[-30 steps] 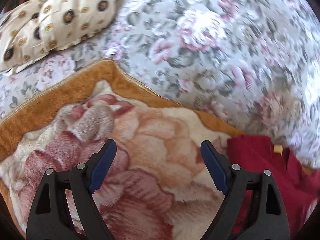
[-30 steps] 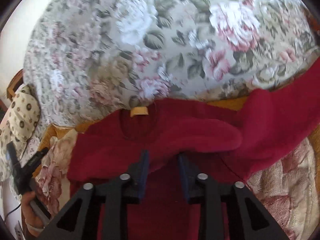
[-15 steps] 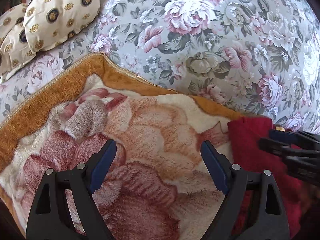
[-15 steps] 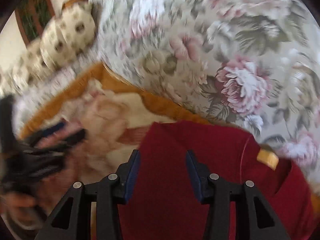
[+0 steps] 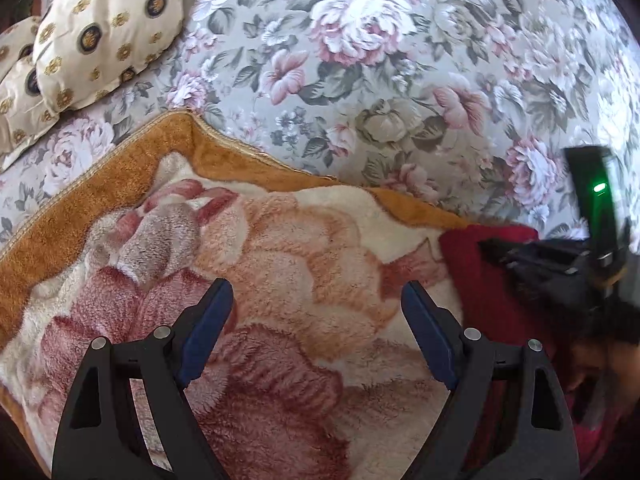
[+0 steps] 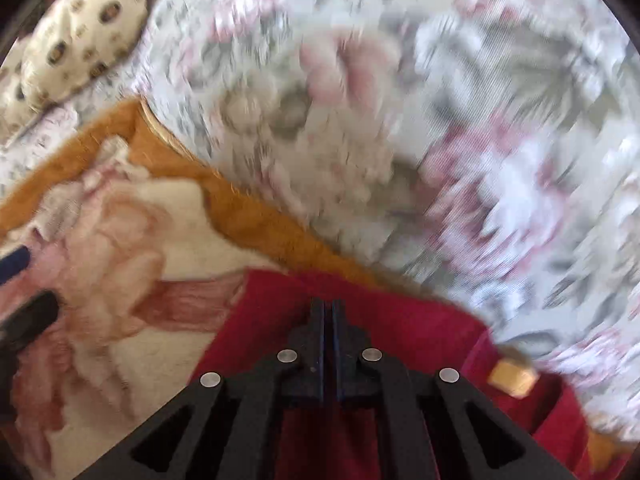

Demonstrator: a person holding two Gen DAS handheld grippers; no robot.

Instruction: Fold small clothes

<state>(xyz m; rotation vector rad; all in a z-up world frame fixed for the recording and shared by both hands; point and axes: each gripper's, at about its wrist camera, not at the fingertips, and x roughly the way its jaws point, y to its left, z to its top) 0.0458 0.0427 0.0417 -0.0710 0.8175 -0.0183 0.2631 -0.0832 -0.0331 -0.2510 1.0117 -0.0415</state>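
A dark red garment [image 6: 400,328] with a tan neck label [image 6: 514,378] lies on a plush flower-pattern blanket [image 6: 140,220]. My right gripper [image 6: 328,308] is down on the garment near its top edge. Its jaws are closing and stand together, pinching the red cloth. In the left wrist view the same gripper [image 5: 486,245] reaches in from the right onto the garment's [image 5: 472,276] upper left corner. My left gripper [image 5: 316,308] hovers open over the blanket [image 5: 280,240], left of the garment, with nothing between its fingers. It also shows at the left edge of the right wrist view [image 6: 20,288].
The blanket has an orange border and lies on a floral bedspread [image 5: 400,80]. Cream pillows [image 5: 100,40] with gold dots sit at the far left. The right hand's device shows a green light [image 5: 598,188].
My right gripper swung left and down across the red garment, rolled, and its jaws went from apart to closed on the cloth near the corner. The left gripper stayed open in place.
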